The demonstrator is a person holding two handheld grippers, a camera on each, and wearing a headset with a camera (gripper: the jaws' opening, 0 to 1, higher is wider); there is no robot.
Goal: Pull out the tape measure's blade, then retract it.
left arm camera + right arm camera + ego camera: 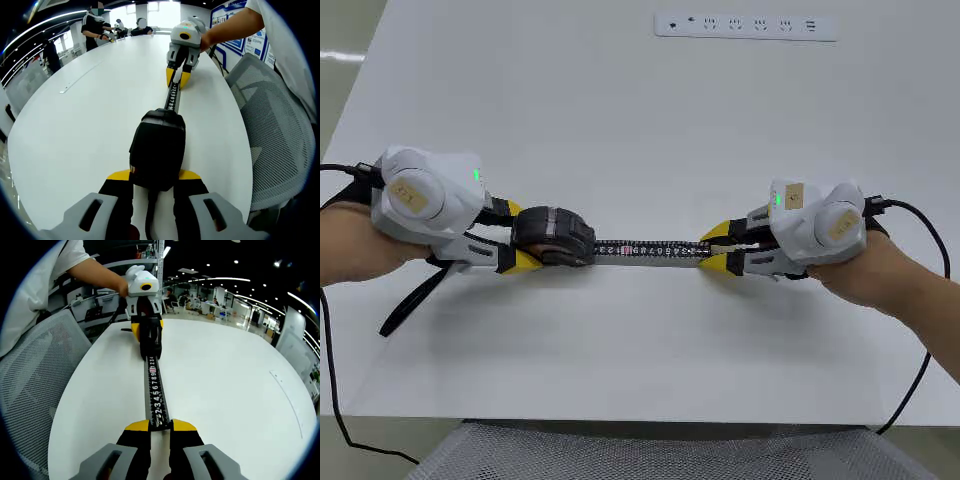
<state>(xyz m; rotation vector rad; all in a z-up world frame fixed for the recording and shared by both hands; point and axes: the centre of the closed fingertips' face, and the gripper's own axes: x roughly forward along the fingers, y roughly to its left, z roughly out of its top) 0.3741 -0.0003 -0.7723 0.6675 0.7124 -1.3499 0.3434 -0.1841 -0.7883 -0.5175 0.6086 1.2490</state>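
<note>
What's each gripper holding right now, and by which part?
The left gripper clamps the tape measure by its case; the right gripper pinches the blade at its tip.

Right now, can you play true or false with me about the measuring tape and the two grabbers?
1. The left gripper holds the black tape measure case. True.
2. The blade is rolled up inside. False: it is pulled out and stretches between the grippers.
3. The right gripper pinches the blade's end. True.
4. The power strip lies between the grippers. False: it lies at the far side of the table.
</note>
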